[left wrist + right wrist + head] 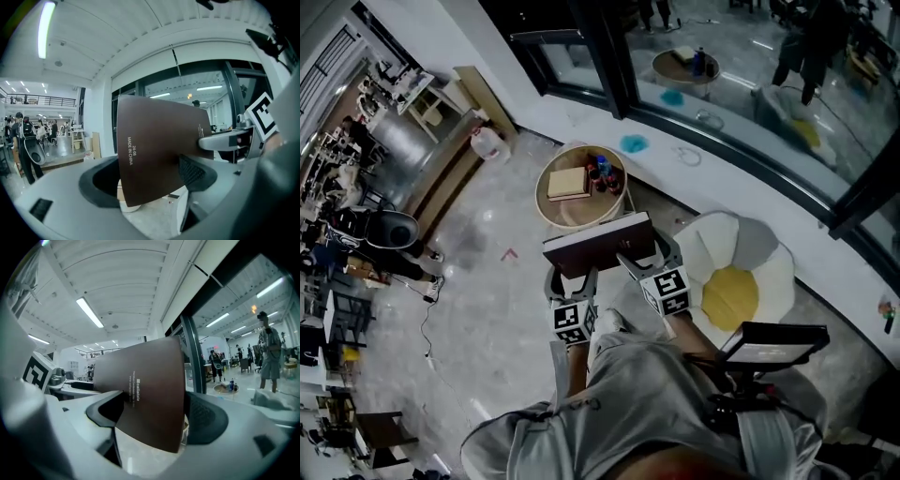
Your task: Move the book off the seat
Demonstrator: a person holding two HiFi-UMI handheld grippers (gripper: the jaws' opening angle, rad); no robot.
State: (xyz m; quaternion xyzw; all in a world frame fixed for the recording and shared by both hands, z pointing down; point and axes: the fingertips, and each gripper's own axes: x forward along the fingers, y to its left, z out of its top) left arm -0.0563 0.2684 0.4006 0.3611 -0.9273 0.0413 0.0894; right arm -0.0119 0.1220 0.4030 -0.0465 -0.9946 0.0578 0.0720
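A dark brown book (600,242) hangs in the air, held by its near edge between both grippers, over the floor between a round table and the seat. The seat (741,281) is a white, egg-shaped cushion with a yellow middle, to the book's right, and nothing lies on it. My left gripper (574,277) is shut on the book's left part and my right gripper (642,264) on its right part. In the left gripper view the book's cover (154,150) stands between the jaws. It does the same in the right gripper view, book (145,390).
A round wooden table (546,214) stands just beyond the book, carrying a tan book (569,183) and small bottles. A glass wall with a dark frame (750,159) runs behind the seat. Chairs and desks fill the far left.
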